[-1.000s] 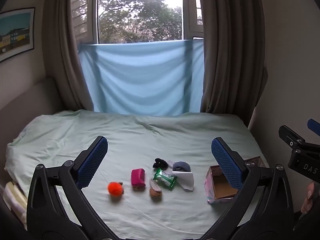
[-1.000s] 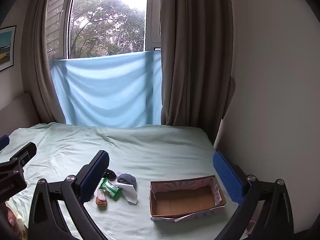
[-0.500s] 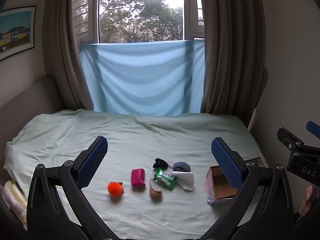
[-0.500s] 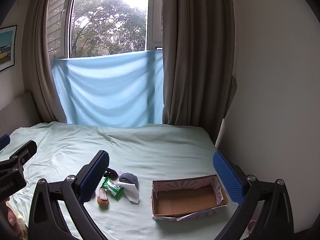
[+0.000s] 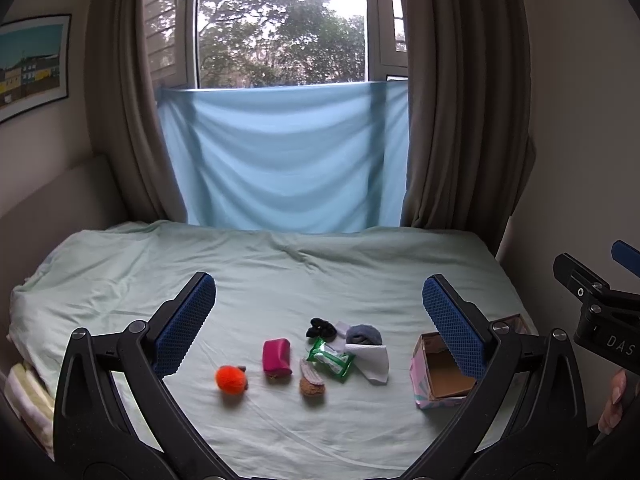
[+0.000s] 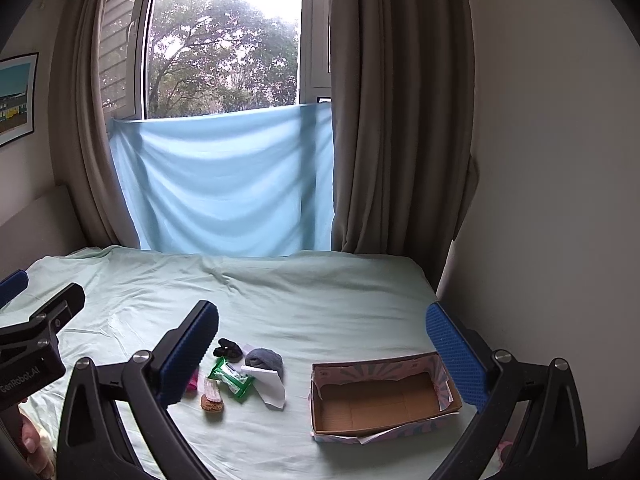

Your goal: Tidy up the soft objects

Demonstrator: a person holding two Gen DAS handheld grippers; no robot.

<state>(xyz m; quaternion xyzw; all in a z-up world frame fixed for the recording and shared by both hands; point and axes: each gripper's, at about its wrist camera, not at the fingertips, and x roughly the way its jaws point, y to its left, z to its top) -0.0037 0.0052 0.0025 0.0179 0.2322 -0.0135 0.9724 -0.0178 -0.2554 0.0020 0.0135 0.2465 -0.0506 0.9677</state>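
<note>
Progress: I am only starting; nothing is sorted, every soft thing is lying on the bed (image 5: 280, 280).
Box: the cardboard box (image 6: 380, 396) is sitting empty.
Items: orange pompom (image 5: 231, 379), pink pouch (image 5: 276, 355), green packet (image 6: 232, 378) and grey sock (image 6: 265, 361) are waiting left of the box.
Jaws: my left gripper (image 5: 318, 322) and right gripper (image 6: 322, 354) are both hovering spread wide, gripping nothing.

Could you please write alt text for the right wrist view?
The open right gripper hovers above a bed, its fingers framing an empty cardboard box and a small pile of soft items to the box's left, before a curtained window.
</note>
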